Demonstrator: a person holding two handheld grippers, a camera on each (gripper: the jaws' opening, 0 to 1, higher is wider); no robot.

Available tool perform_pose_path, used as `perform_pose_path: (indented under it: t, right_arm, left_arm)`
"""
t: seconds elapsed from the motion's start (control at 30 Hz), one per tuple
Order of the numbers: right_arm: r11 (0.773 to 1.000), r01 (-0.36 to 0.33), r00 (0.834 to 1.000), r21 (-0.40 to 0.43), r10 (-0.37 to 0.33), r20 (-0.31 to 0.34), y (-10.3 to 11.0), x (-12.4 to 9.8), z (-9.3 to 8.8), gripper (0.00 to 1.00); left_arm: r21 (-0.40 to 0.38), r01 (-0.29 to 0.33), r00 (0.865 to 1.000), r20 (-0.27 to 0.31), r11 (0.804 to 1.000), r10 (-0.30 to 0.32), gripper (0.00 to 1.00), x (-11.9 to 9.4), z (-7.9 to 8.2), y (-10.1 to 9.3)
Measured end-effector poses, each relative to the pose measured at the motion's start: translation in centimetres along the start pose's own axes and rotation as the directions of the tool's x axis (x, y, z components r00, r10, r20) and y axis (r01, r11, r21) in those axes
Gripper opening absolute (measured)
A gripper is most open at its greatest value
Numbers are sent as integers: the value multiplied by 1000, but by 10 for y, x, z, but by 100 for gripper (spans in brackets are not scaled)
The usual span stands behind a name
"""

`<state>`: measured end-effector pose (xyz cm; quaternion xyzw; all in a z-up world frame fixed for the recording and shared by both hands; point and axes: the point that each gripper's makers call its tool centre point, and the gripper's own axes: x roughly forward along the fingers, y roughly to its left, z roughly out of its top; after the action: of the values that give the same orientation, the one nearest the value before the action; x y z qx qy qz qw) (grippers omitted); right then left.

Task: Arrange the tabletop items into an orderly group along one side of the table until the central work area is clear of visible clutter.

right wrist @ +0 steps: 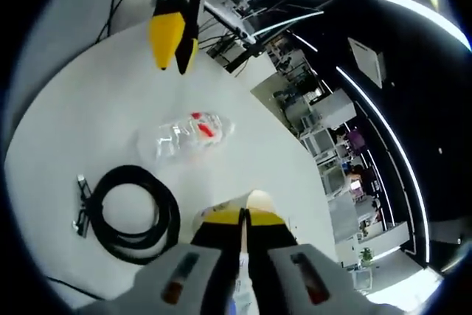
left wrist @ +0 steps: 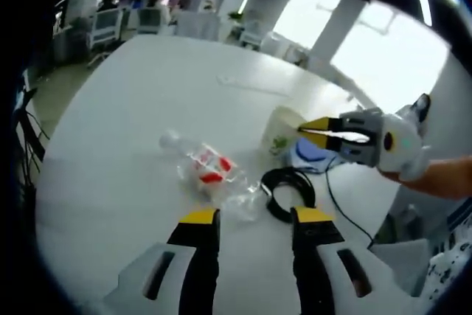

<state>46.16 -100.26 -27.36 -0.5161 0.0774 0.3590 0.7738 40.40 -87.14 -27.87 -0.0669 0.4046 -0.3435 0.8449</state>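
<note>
Plastic bottle (left wrist: pixel 203 170): clear, crumpled, red-and-white label, lying on its side on the white table (left wrist: pixel 133 116), left of centre in the left gripper view; in the right gripper view it lies mid-frame, slightly left (right wrist: pixel 190 135).
Left gripper (left wrist: pixel 254 216): its two black, yellow-tipped jaws rise from the bottom of its own view, set well apart with nothing between them, the bottle just above the left tip; in the right gripper view it hangs at upper left (right wrist: pixel 174 38), tips close together there.
Black cable (left wrist: pixel 286 193): a coiled loop lying flat just above the right jaw tip in the left gripper view; in the right gripper view it sits at lower left (right wrist: pixel 136 213), a small connector beside the coil.
Cup (left wrist: pixel 281 132): pale, tilted, right of centre in the left gripper view, something blue and white under it; in the right gripper view its rim (right wrist: pixel 251 201) shows just above the jaw tips.
Right gripper (left wrist: pixel 323 131): comes in from the right edge of the left gripper view, a hand behind it, jaws pinched onto the cup's rim; in its own view (right wrist: pixel 245 217) the tips are pressed nearly together on that rim.
</note>
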Motion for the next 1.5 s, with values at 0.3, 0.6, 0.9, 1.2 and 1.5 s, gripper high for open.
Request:
perform_pose_path:
  t: [0.3,0.6,0.9,1.2,1.5]
  right_arm:
    - [999,-36,999,-19,36,-14,14,4,-5,0]
    - [998,-43,999,-35,41,-33,19,3,-8,0]
    - [998,-53,999,-43,52,-15,17,4,-5,4]
    - [999,-22,1000,-35,22,3,3,0,3,11]
    - [1000,27,998,7,-27,62,-26,-13,28,11]
  left_arm:
    - [-10,0,1000,2,1000,0,34,1,-1,2]
    - [-11,2,1000,3,1000,-2,34,1,0,1]
    - [-13,2,1000,5,1000,-2,34,1,0,0]
    - [-14,-3,1000,10,1000,3,34,-1,2,3]
    - [-9,0,1000,25,1000,0,34,-2,7,0]
